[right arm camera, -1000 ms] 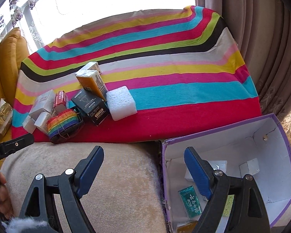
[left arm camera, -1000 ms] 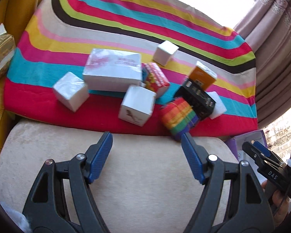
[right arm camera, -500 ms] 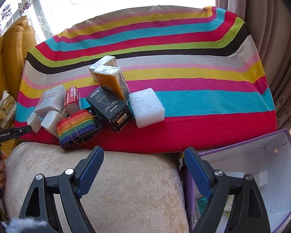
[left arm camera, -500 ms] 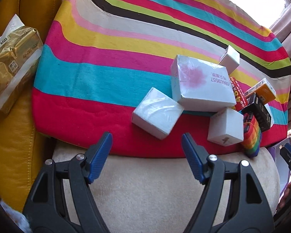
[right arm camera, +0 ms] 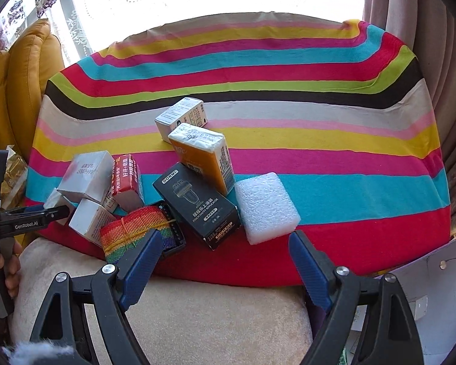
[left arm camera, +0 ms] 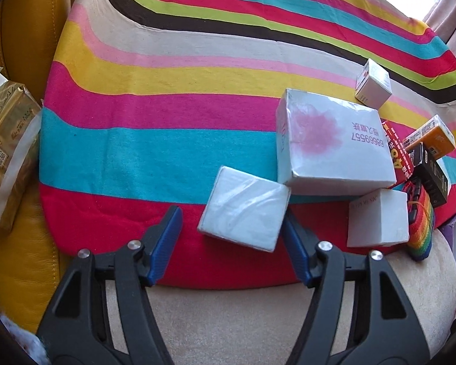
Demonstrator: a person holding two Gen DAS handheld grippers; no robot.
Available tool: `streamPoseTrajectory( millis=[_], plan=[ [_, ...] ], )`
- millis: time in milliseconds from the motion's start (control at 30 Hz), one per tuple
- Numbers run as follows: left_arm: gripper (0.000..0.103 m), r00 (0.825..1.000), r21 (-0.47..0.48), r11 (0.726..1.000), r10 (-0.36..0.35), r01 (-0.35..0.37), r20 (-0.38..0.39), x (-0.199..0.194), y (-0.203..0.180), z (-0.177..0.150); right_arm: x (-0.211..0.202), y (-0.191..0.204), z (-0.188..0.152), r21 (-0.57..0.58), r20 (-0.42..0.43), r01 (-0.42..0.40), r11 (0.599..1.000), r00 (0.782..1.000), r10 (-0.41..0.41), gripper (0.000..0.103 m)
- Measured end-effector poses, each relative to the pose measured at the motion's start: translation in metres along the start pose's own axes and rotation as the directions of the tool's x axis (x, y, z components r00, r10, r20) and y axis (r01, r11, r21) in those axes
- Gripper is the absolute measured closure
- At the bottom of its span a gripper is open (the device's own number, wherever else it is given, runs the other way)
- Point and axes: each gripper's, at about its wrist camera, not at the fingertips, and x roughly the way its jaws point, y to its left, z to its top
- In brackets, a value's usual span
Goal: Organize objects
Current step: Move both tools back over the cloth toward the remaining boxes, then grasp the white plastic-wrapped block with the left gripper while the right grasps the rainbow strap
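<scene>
Several small boxes lie clustered on a striped cloth [left arm camera: 155,146]. In the left wrist view, my left gripper [left arm camera: 232,222] is open, its fingertips on either side of the near end of a white wrapped box [left arm camera: 244,208]. Behind it sit a large white box with a pink mark [left arm camera: 331,143] and a white cube [left arm camera: 378,217]. In the right wrist view, my right gripper [right arm camera: 225,243] is open and empty, just short of a black box [right arm camera: 197,203], a white foam block [right arm camera: 266,206], an orange box [right arm camera: 205,155] and a rainbow roll [right arm camera: 136,234].
A purple-rimmed white storage box [right arm camera: 434,292] stands at the lower right. A yellow leather cushion [left arm camera: 15,45] with a gold packet [left arm camera: 6,152] lies to the left. A beige plush surface [right arm camera: 212,319] lies under both grippers. Curtains [right arm camera: 425,30] hang at the right.
My left gripper has moved forward, and its fingers now flank the white wrapped box. My right gripper has swung left from the storage box toward the cluster of boxes.
</scene>
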Motion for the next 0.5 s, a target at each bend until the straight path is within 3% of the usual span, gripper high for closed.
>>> streamPoseTrajectory(
  millis=[133,300,500],
  plan=[
    [0.050,1.000,0.005,1.000,-0.007,0.007,0.006,0.000,0.000,0.001,0.009,0.008,0.003,-0.005,-0.018,-0.013,1.000,1.000,0.013,0.017],
    [0.050,1.000,-0.012,1.000,-0.022,0.022,0.019,-0.004,0.002,-0.002,0.014,0.023,0.002,0.011,-0.065,-0.084,0.996,0.994,0.085,0.017],
    [0.050,0.997,-0.063,0.998,-0.021,0.026,0.071,-0.020,0.007,-0.016,0.032,0.029,-0.003,0.263,-0.147,-0.160,0.951,0.968,0.204,0.017]
  ],
)
